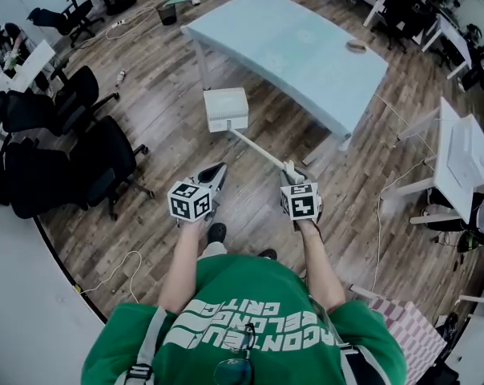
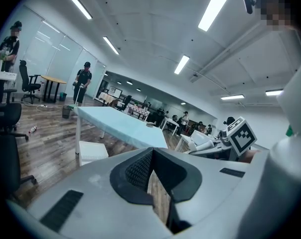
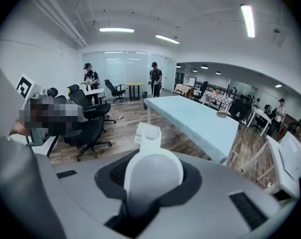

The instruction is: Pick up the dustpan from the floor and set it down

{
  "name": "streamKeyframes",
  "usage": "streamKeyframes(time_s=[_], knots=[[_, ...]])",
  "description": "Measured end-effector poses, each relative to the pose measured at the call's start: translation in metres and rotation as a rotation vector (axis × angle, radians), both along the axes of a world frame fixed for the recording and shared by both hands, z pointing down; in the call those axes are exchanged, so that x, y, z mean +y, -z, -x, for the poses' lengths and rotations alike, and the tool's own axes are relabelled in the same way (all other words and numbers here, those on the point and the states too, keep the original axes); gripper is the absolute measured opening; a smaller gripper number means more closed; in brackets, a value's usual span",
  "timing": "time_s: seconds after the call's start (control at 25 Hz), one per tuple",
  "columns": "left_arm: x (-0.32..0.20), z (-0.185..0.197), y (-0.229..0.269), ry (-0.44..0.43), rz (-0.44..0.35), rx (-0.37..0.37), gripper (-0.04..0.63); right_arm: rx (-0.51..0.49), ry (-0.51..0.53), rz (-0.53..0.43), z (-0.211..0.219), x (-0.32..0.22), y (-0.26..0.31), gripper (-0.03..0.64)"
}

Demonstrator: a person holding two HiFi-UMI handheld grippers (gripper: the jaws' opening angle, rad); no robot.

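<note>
Holding the dustpan (image 1: 226,109) by its handle's end, my right tool (image 1: 291,173) clamped on it | pan far ahead, seemingly off the floor (image 1: 154,87), beside the tabletop (image 1: 306,54) | left tool (image 1: 219,170) closed, empty | likely light, stiff plastic; long lever, so grip firmly

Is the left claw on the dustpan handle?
No, the left claw holds nothing, while the right claw alone grips the white dustpan handle.
</note>
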State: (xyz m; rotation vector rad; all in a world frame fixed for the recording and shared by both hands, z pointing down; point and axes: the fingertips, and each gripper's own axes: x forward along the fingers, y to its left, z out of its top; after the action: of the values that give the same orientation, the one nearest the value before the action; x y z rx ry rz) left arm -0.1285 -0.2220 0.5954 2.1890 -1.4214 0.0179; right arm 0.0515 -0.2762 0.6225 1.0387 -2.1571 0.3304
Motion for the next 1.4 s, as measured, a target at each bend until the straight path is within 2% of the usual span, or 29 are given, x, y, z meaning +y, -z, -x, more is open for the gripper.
streamKeyframes(time_s=[0.32, 0.76, 1.08, 1.4], knots=[[0.004, 0.009, 0.001, 0.008, -0.003, -0.014, -0.008, -0.014, 0.031, -0.032, 0.015, 0.004, 0.009, 0.112], [0.010, 0.010, 0.001, 0.000, -0.005, 0.010, -0.008, 0.007, 0.025, -0.002, 0.016, 0.013, -0.004, 0.112], [0.009, 0.004, 0.000, -0.020, 0.003, 0.010, -0.008, 0.027, -0.011, 0.032, 0.000, 0.018, -0.018, 0.112], [0.005, -0.015, -0.006, -0.084, 0.031, 0.010, -0.008, 0.051, -0.078, 0.087, -0.027, 0.027, -0.039, 0.112]])
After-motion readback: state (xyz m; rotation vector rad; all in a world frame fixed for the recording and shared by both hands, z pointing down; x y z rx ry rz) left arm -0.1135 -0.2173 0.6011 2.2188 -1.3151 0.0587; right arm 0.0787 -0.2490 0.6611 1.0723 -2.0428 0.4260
